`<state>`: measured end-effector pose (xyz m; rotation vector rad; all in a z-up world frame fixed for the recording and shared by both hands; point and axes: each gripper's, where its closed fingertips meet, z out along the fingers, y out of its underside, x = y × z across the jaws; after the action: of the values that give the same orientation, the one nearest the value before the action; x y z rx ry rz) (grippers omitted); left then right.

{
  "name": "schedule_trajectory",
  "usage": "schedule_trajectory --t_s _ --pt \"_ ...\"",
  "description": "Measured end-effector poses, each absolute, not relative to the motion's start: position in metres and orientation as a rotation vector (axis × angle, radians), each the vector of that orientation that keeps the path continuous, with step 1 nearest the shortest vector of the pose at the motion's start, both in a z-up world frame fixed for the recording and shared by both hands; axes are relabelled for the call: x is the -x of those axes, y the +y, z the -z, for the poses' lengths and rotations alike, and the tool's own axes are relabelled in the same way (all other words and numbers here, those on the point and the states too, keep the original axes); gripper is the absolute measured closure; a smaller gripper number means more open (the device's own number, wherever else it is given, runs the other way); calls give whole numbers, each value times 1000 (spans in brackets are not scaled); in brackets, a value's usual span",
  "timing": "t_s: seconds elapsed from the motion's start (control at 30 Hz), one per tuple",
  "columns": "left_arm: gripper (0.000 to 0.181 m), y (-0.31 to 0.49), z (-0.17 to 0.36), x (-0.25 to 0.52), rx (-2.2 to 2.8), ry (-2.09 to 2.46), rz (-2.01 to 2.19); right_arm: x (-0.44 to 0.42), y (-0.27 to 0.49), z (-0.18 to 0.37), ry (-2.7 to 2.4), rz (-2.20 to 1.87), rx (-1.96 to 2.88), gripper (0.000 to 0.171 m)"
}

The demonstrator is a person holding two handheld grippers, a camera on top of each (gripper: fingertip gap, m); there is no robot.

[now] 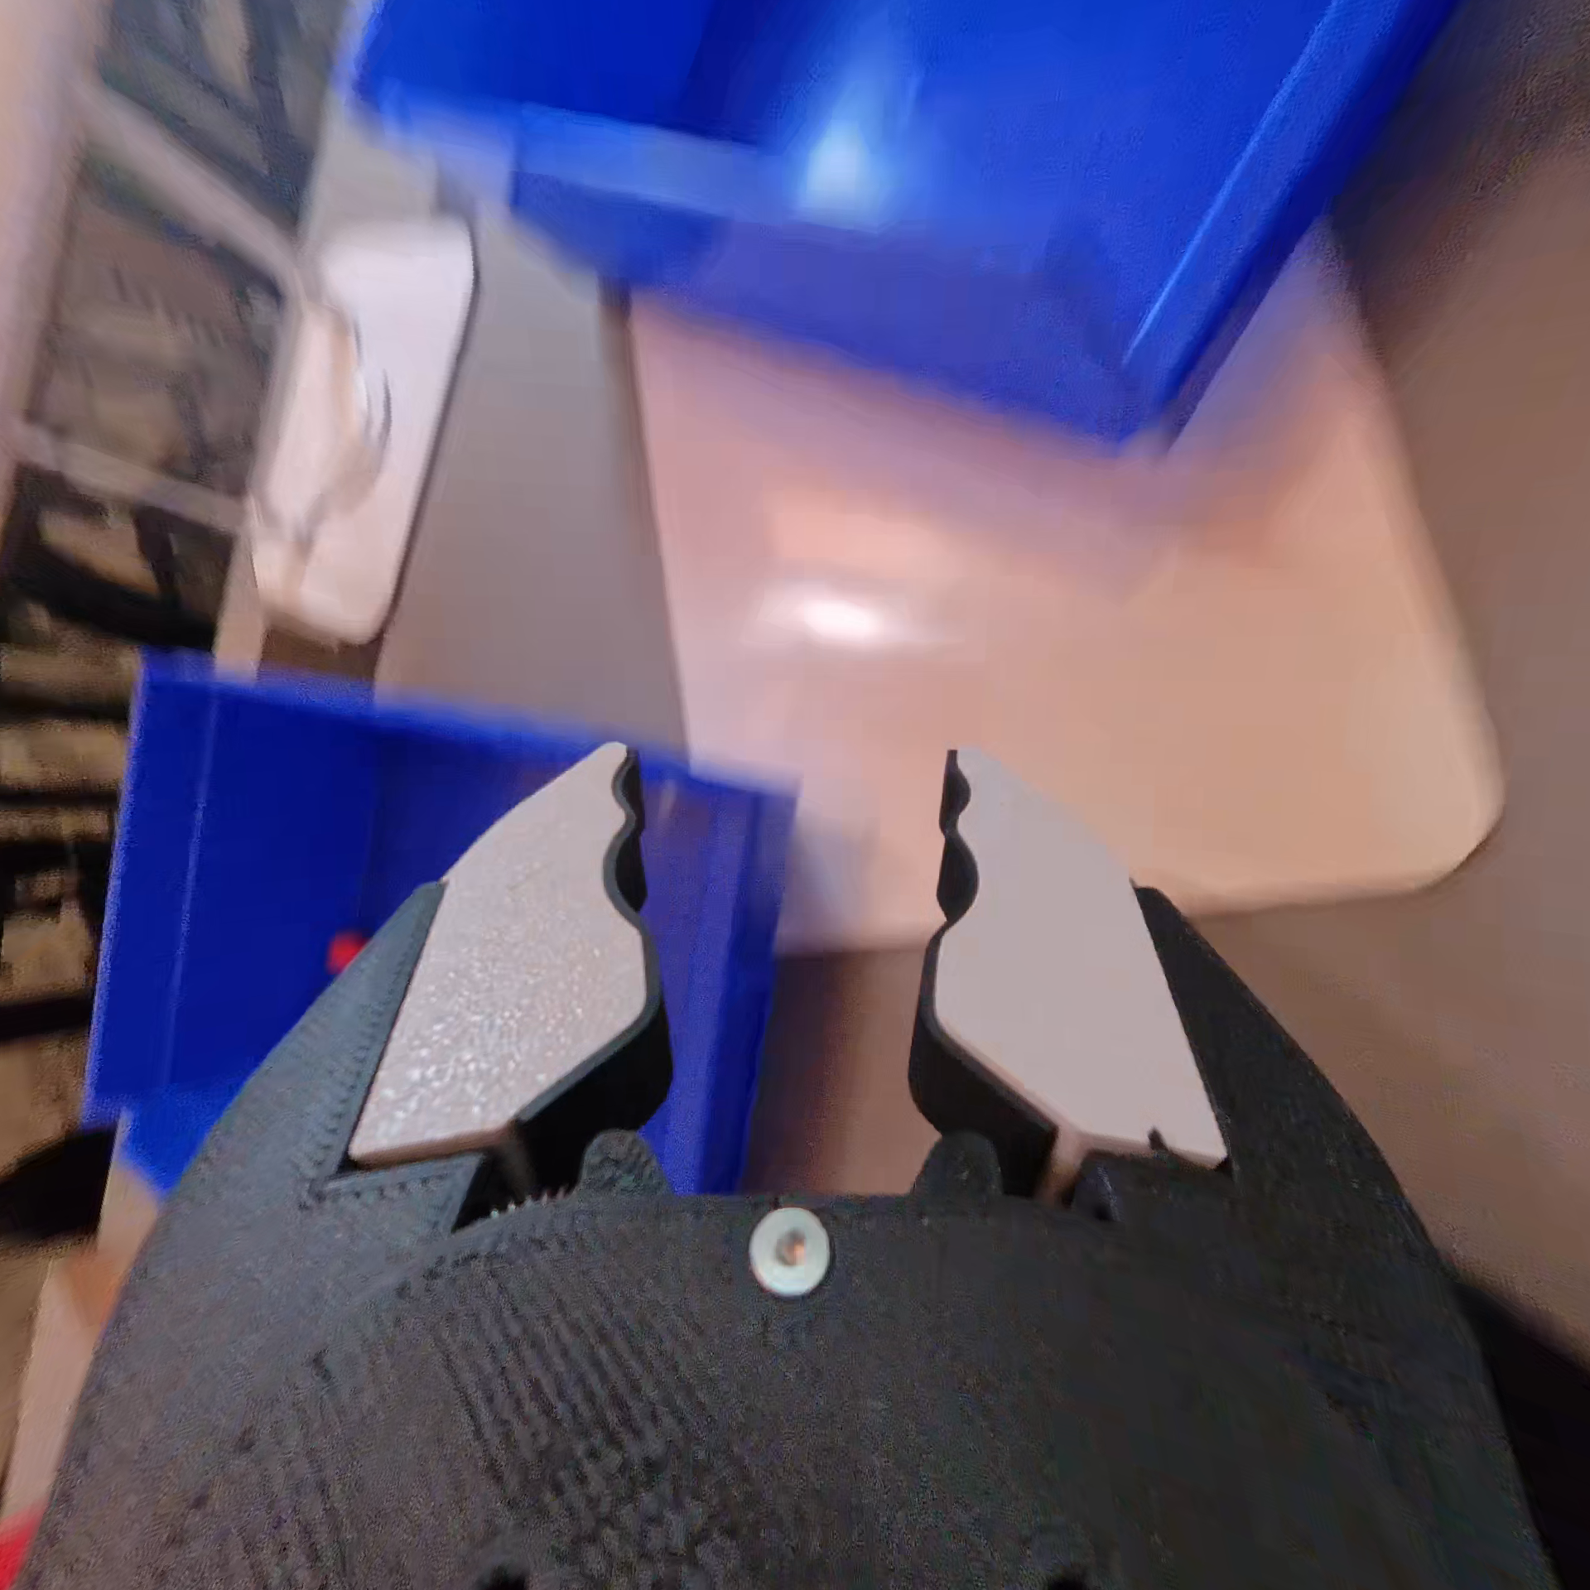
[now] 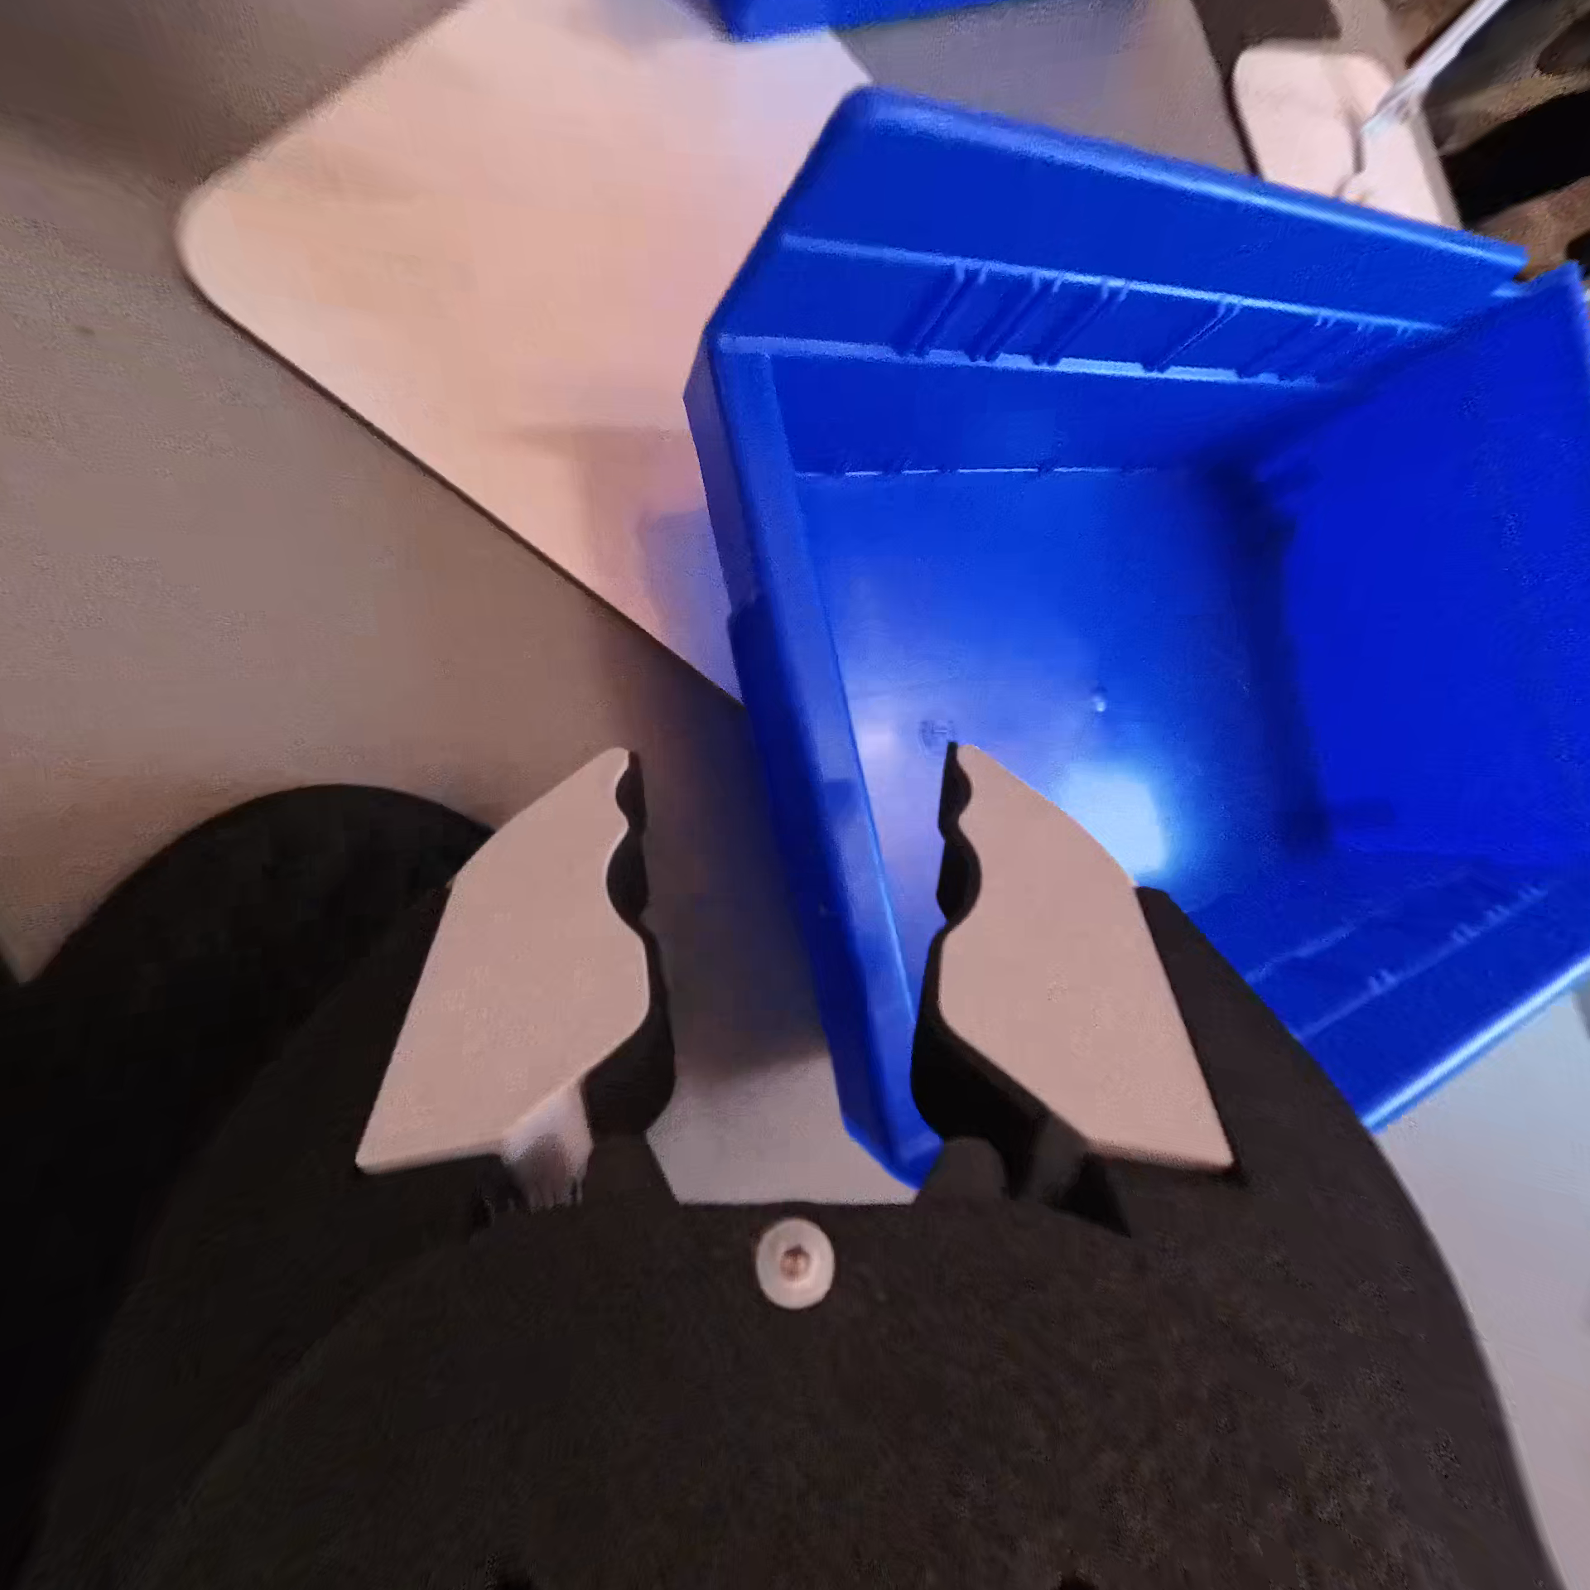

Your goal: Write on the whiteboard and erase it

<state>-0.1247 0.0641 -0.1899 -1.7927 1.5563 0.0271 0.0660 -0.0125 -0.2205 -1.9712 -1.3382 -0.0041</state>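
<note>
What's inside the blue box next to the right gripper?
The blue bin looks empty: only its bare shiny floor and ribbed walls show. The right gripper covers its near corner, so that bit stays hidden.

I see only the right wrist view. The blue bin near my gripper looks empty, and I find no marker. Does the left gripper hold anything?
Observer: No. The left gripper is open, with nothing between its fingers.
Operator: Is there another bin with something inside?
Observer: Yes. In the left wrist view a second blue bin sits at the lower left, and a small red thing shows inside it. The red thing is too blurred and too hidden by a finger to name.
Operator: Where does the left gripper point?
Observer: At the whiteboard, which lies ahead of its fingers, right of that bin.
</note>
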Motion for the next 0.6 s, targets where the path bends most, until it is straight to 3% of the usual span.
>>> schedule_trajectory --t_s 0.07,0.17,0.27,0.6 --pt "108 81 211 184 2006 1555 -140 -66 6 238 -1401 152 2037 100" --pt "114 98 248 240 2190 1609 -241 -71 25 259 -1448 280 2113 104" --pt "150 104 277 248 2195 1665 -265 -73 25 274 -1480 238 2153 139" --pt "150 71 275 288 2234 1376 -358 -157 -3 275 -1348 278 2236 140"
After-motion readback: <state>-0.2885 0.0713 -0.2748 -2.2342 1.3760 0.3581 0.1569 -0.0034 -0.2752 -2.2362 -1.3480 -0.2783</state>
